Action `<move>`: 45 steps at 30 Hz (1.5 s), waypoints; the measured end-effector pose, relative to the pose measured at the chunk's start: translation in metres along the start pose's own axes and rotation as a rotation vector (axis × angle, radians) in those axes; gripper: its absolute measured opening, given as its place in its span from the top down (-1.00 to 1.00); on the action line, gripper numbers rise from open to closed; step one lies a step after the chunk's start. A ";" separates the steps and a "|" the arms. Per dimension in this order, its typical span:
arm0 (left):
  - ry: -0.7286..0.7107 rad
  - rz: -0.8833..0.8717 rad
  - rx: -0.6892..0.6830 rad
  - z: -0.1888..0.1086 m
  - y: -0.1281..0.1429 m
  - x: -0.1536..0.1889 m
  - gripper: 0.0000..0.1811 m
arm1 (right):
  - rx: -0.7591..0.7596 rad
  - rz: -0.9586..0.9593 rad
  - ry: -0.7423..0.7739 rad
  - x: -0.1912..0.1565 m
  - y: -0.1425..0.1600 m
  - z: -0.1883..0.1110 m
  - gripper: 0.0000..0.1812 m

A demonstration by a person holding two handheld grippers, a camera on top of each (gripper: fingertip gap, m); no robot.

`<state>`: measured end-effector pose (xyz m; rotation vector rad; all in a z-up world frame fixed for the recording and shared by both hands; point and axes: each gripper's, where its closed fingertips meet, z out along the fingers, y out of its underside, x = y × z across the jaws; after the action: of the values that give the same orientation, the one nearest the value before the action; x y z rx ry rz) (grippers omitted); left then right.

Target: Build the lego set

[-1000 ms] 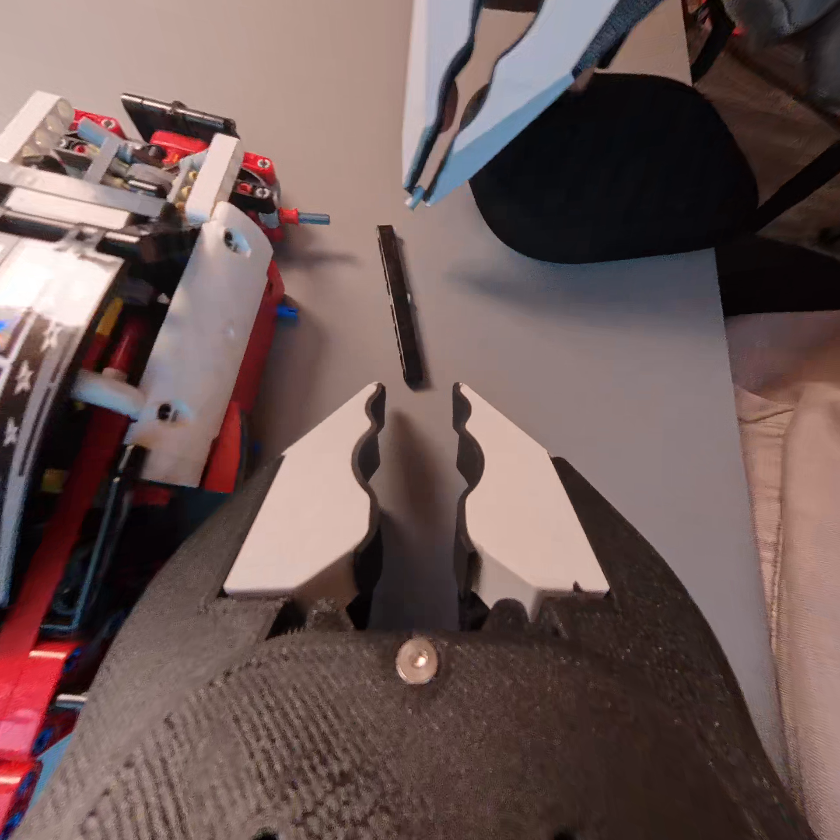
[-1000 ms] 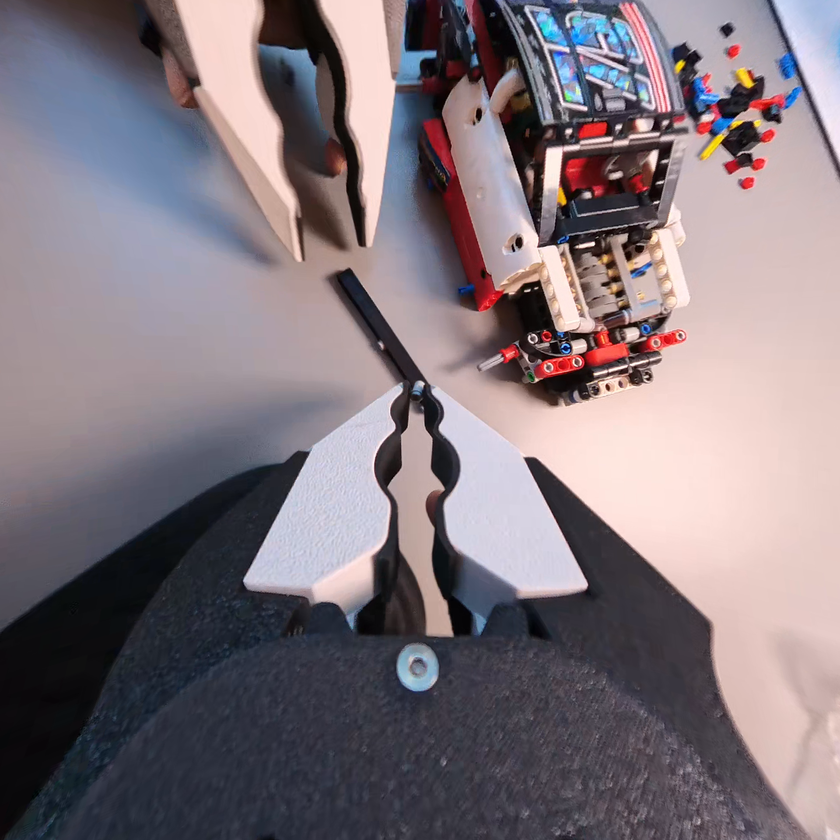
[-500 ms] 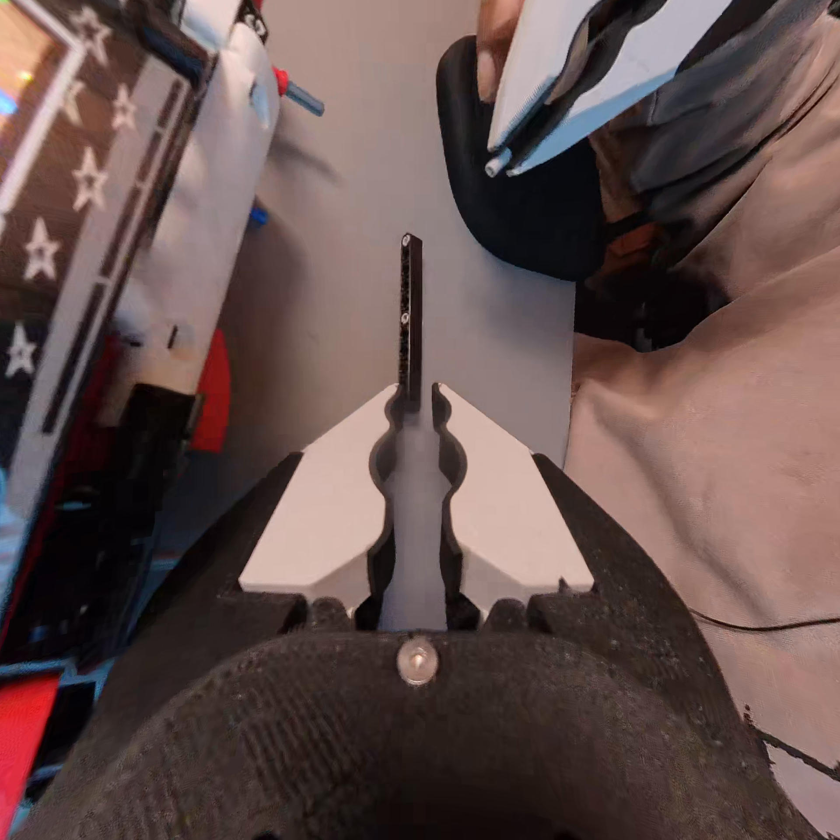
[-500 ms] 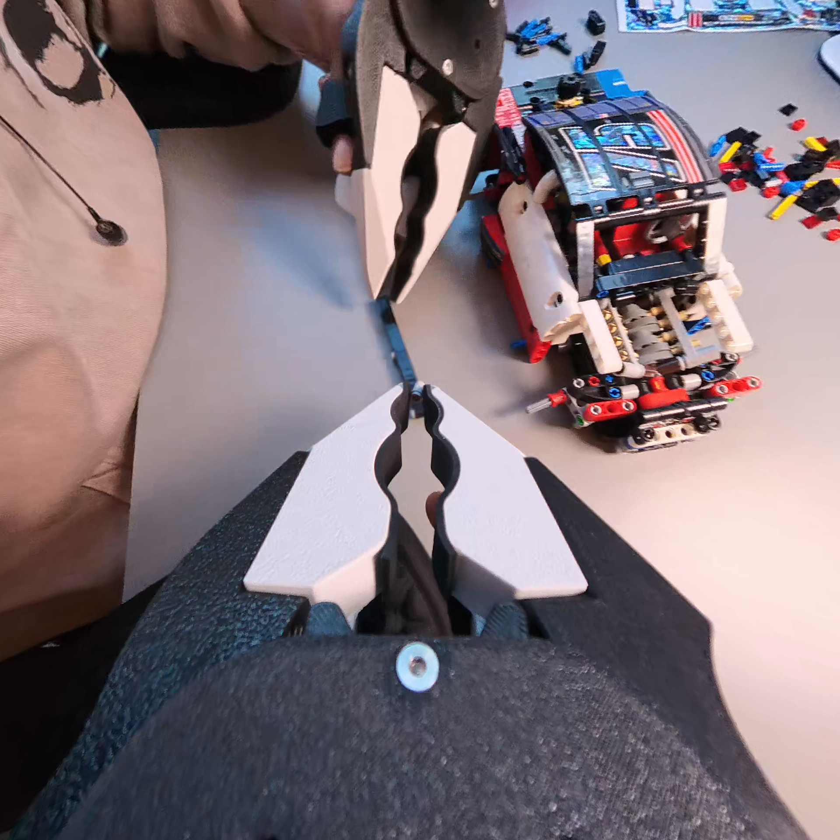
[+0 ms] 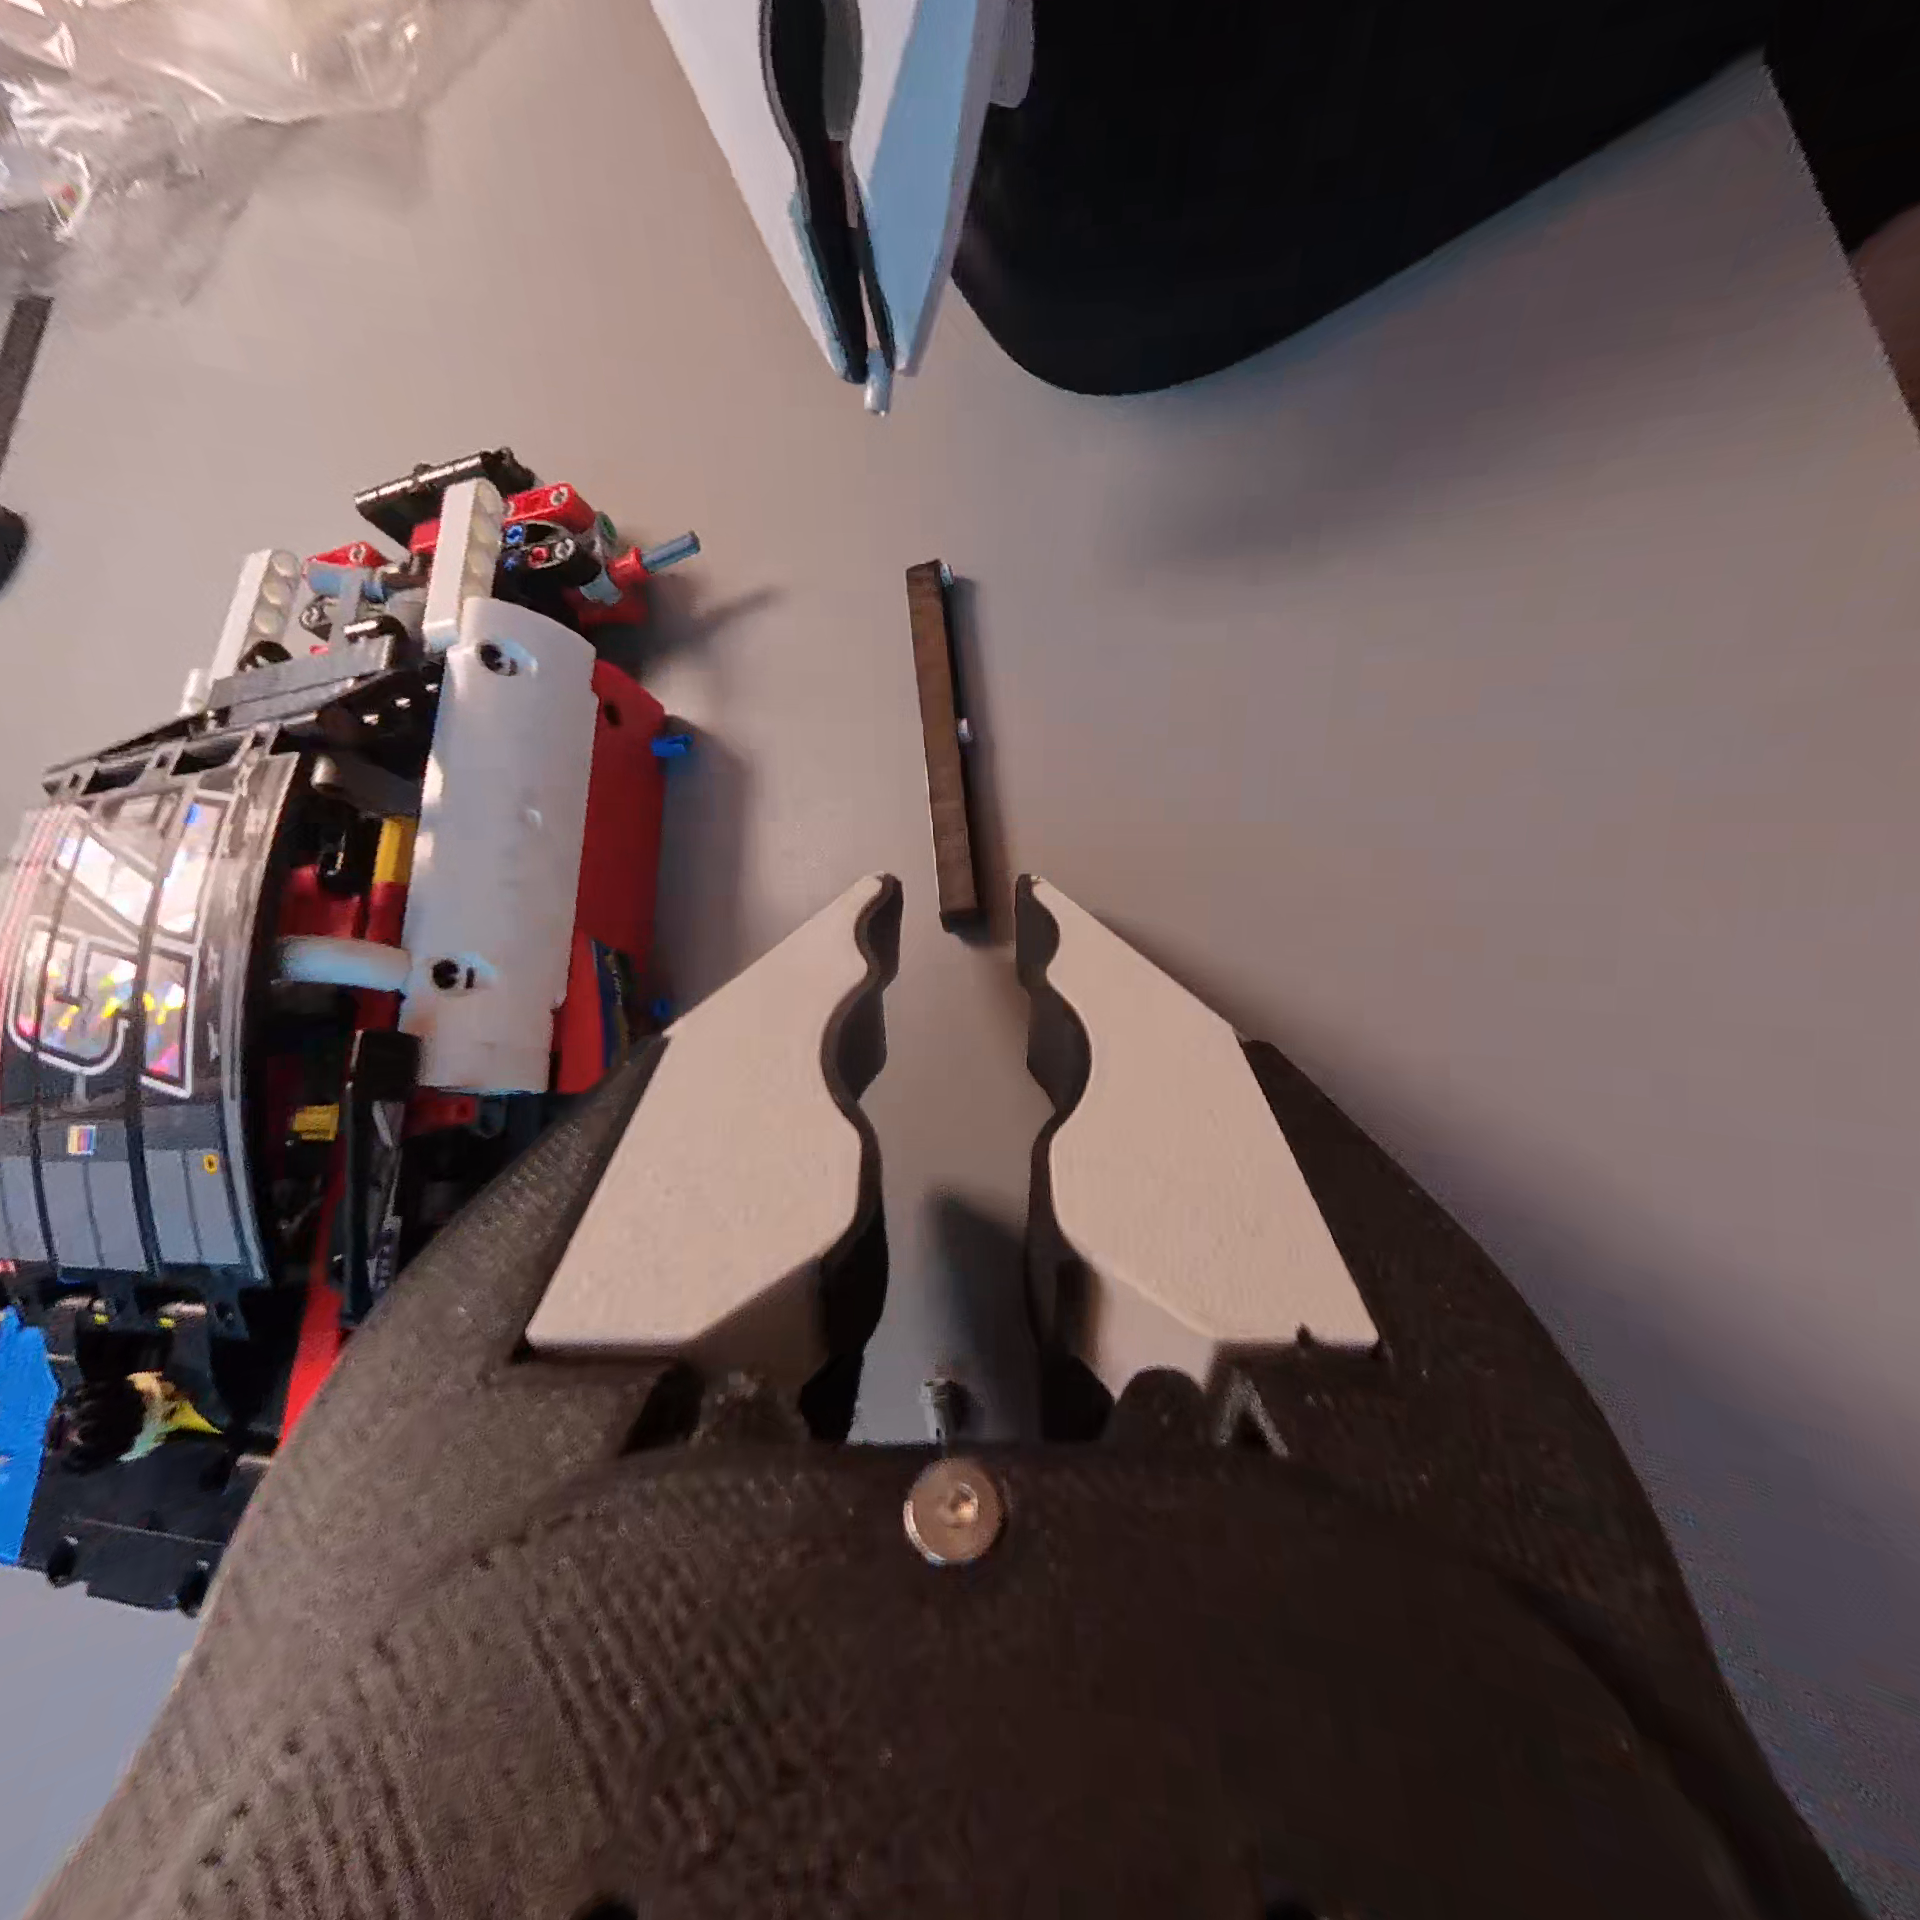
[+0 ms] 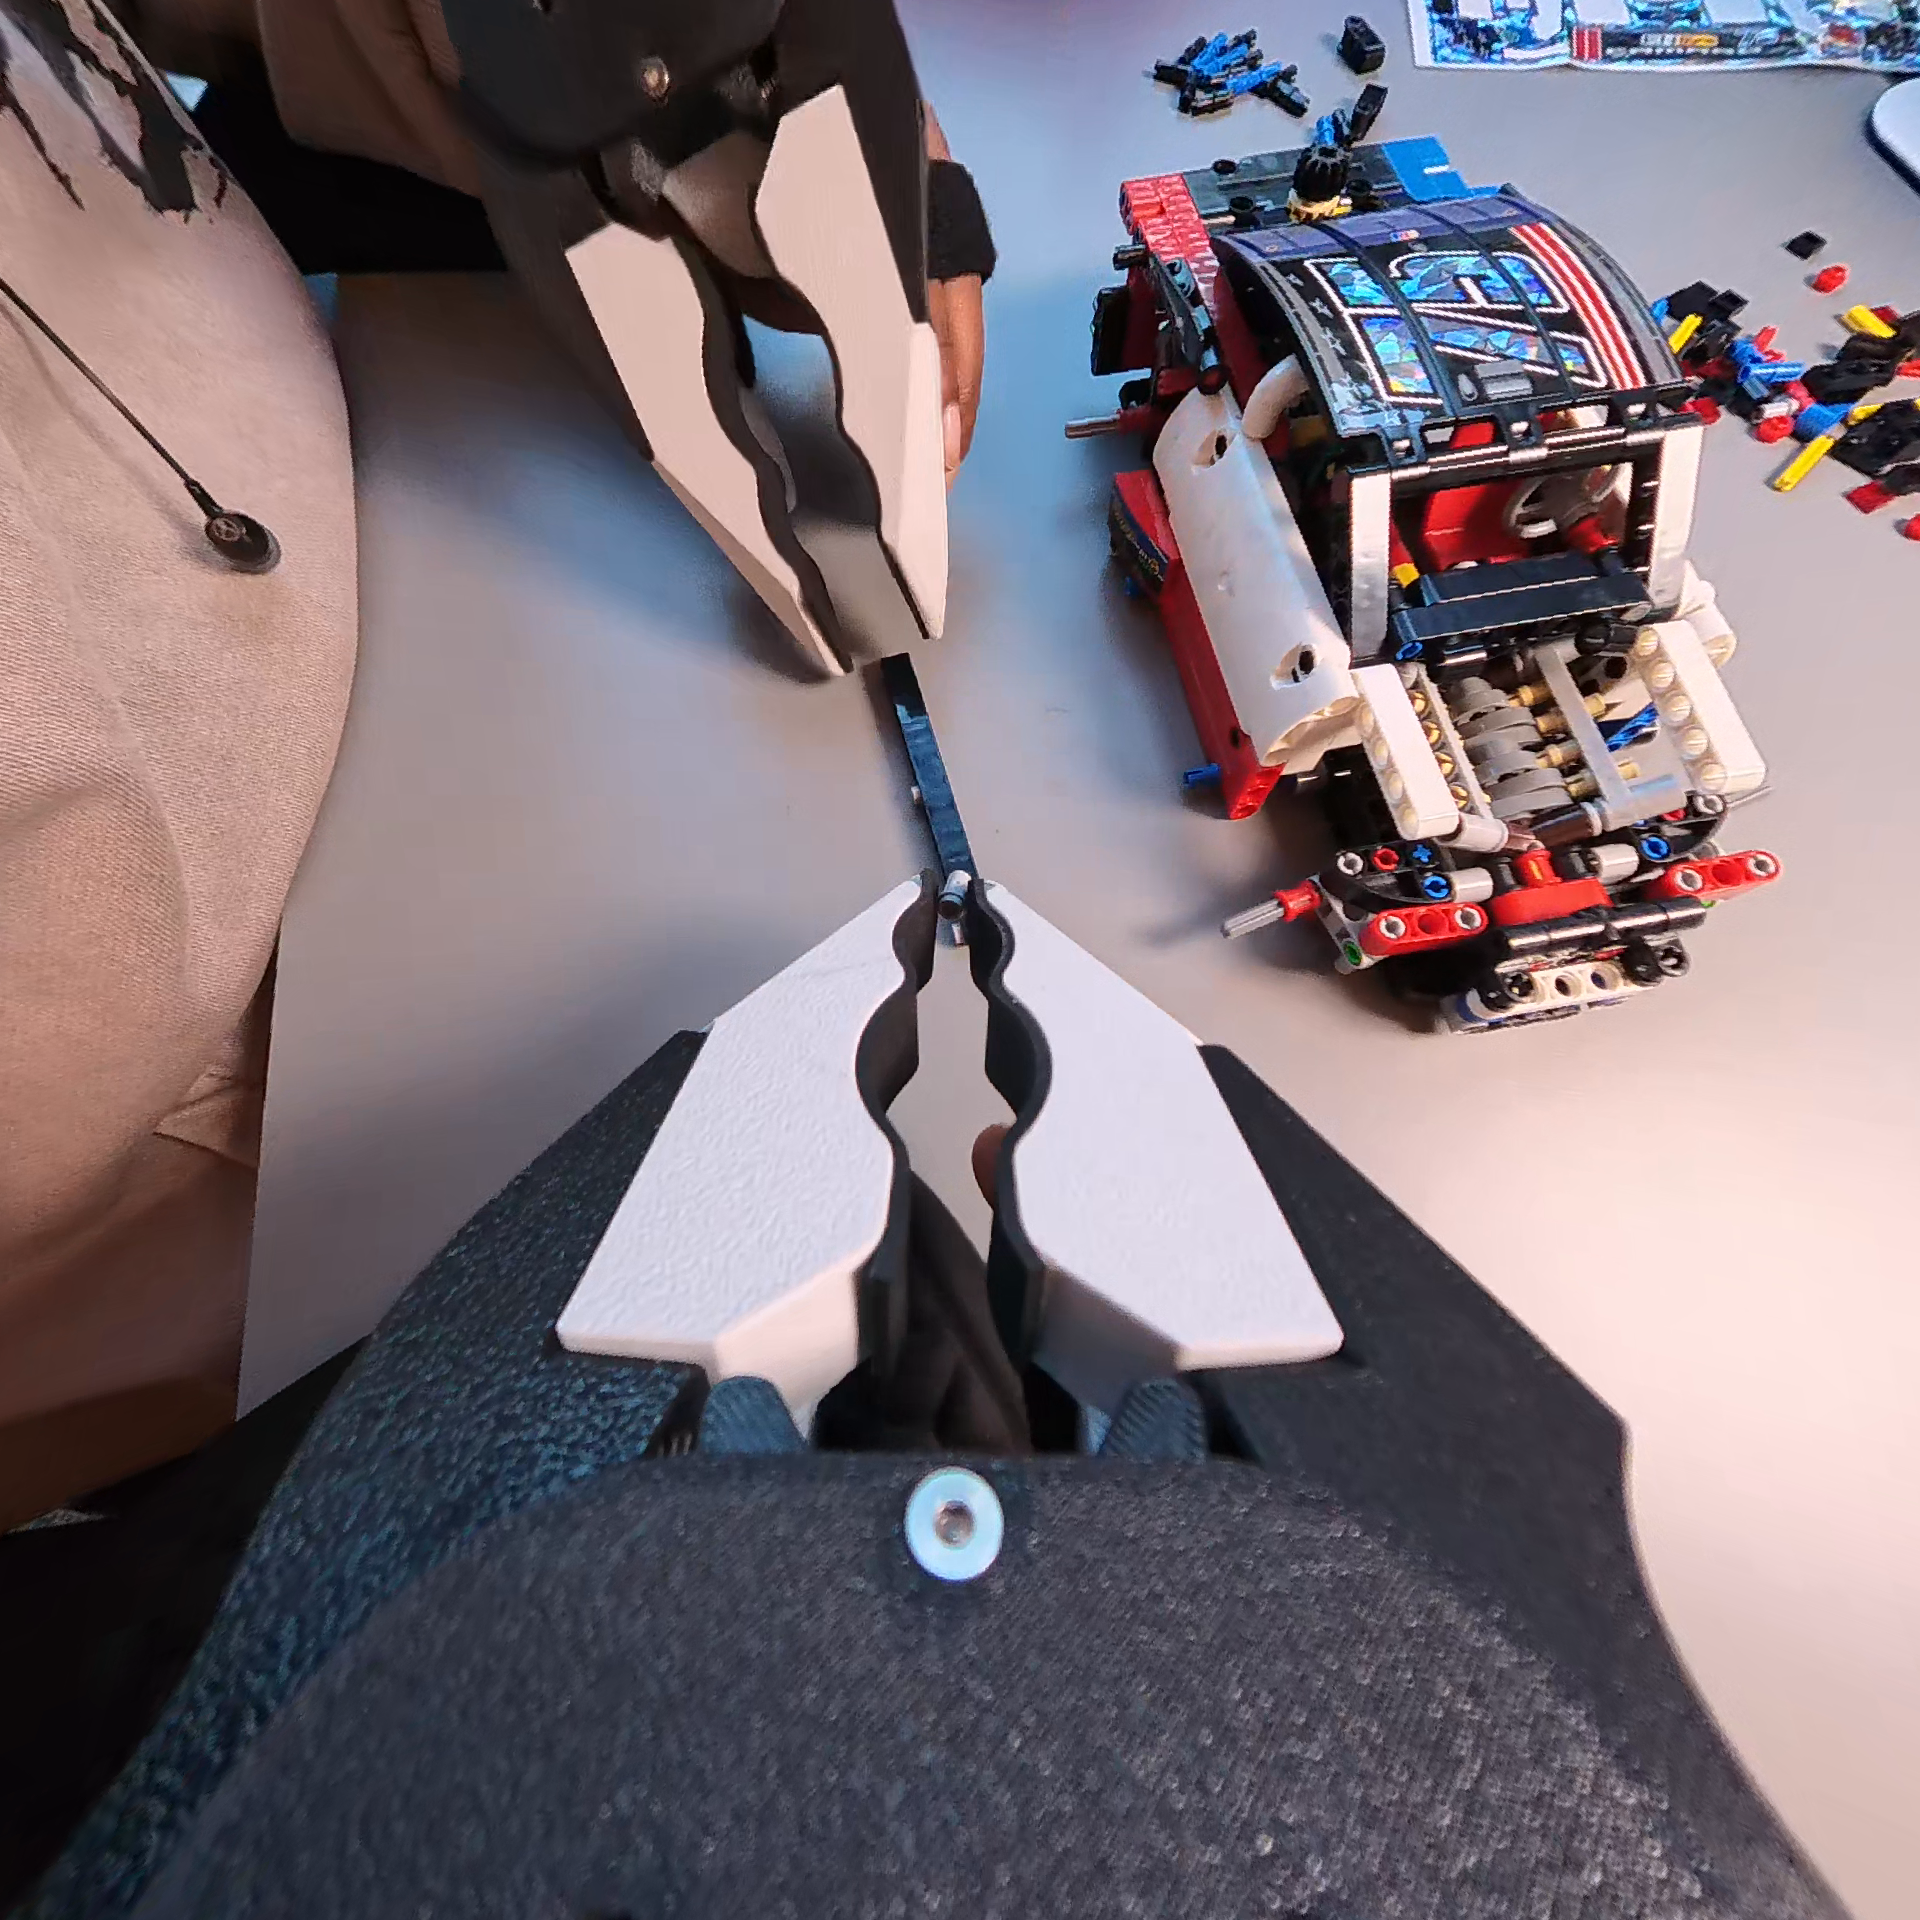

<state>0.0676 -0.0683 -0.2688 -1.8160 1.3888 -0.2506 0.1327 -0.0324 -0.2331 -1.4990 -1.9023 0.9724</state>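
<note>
Lego car sits part-built on the grey worktop, with a long black beam lying just beside it. Left gripper is spread apart around the beam's near end (not touching it). Right gripper is clenched on a small grey pin at the beam's other end.

I see a grey table under everything. At eleven o'clock in my left wrist view lies crumpled clear plastic wrap. In my right wrist view, a person's beige garment fills nine o'clock.
</note>
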 end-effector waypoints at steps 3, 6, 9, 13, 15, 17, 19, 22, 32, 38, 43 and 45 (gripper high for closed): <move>-0.011 0.058 -0.022 0.002 0.005 -0.002 0.78 | 0.010 0.003 0.004 -0.001 0.001 -0.001 0.97; 0.013 0.082 -0.043 0.006 0.004 -0.002 0.83 | 0.026 0.006 0.010 -0.001 0.002 -0.002 0.97; 0.035 0.028 -0.081 0.010 0.005 -0.007 0.93 | 0.038 0.009 0.018 -0.002 0.004 -0.004 0.97; 0.348 -0.558 -0.114 0.007 0.001 0.002 0.94 | 0.083 0.053 0.006 -0.004 -0.002 -0.011 0.97; 0.519 -0.832 -0.104 0.001 -0.004 0.005 0.95 | 0.099 0.082 -0.018 -0.007 -0.006 -0.014 0.97; 0.626 -1.007 -0.127 -0.003 -0.003 0.006 0.95 | 0.118 0.086 -0.050 -0.012 -0.011 -0.016 0.97; 0.658 -1.082 -0.148 -0.003 0.000 0.008 0.94 | 0.119 0.083 -0.068 -0.015 -0.014 -0.016 0.97; 0.694 -1.168 -0.169 -0.004 0.000 0.012 0.92 | 0.109 0.083 -0.071 -0.015 -0.013 -0.015 0.97; 0.377 -0.781 -0.159 -0.011 0.003 0.001 0.74 | 0.131 0.109 -0.072 -0.011 -0.007 -0.010 0.97; 0.061 -0.166 -0.051 -0.007 -0.008 0.014 0.84 | 0.148 0.113 -0.052 -0.007 -0.004 -0.012 0.97; 0.029 -0.156 -0.080 0.004 -0.002 0.017 0.81 | 0.164 0.111 -0.050 -0.006 -0.006 -0.011 0.97; 0.024 -0.194 -0.110 0.006 0.001 0.012 0.85 | 0.165 0.106 -0.051 -0.007 -0.006 -0.011 0.97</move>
<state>0.0741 -0.0758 -0.2770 -2.0479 1.2646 -0.3025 0.1391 -0.0379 -0.2214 -1.5030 -1.7446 1.1950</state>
